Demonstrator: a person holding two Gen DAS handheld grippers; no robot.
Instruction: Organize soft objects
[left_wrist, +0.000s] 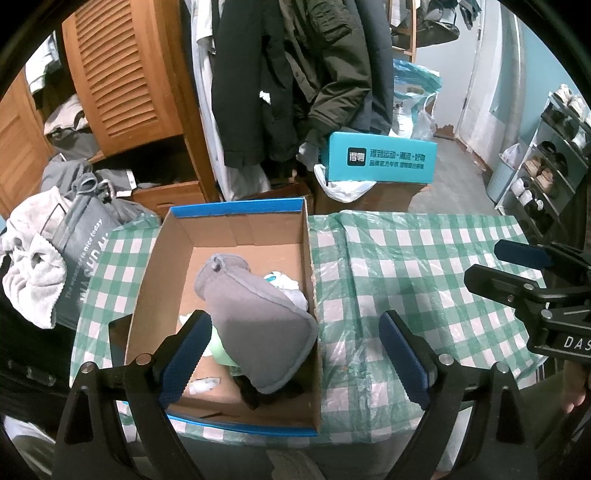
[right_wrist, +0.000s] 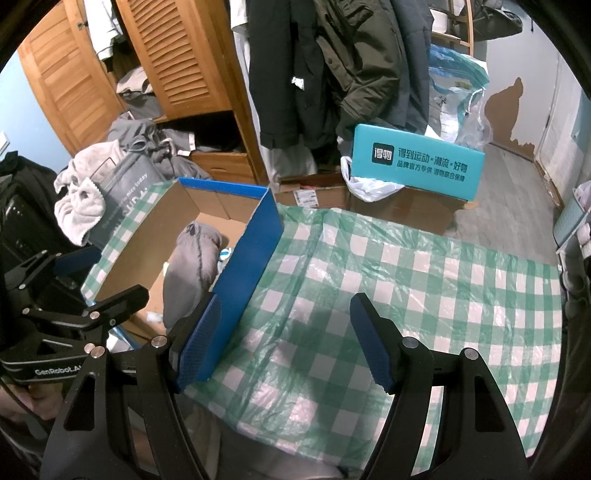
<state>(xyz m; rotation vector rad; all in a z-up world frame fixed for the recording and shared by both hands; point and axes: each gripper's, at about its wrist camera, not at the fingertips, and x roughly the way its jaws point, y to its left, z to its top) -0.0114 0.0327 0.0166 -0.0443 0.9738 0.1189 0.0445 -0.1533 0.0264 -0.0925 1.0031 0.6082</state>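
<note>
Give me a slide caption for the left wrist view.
Open left claw above a cardboard box holding a grey slipper.

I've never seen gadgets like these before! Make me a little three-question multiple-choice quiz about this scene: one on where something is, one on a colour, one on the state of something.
1. Where is the grey soft item?
A. inside the cardboard box
B. on the tablecloth
C. on the shoe rack

2. What colours is the checked tablecloth?
A. red and white
B. green and white
C. blue and yellow

3. How is the right gripper?
A. shut on a towel
B. open, holding nothing
C. shut on the box

Answers:
1 A, it lies within the cardboard box walls.
2 B, green and white squares show in both views.
3 B, its fingers stand apart over bare cloth.
</note>
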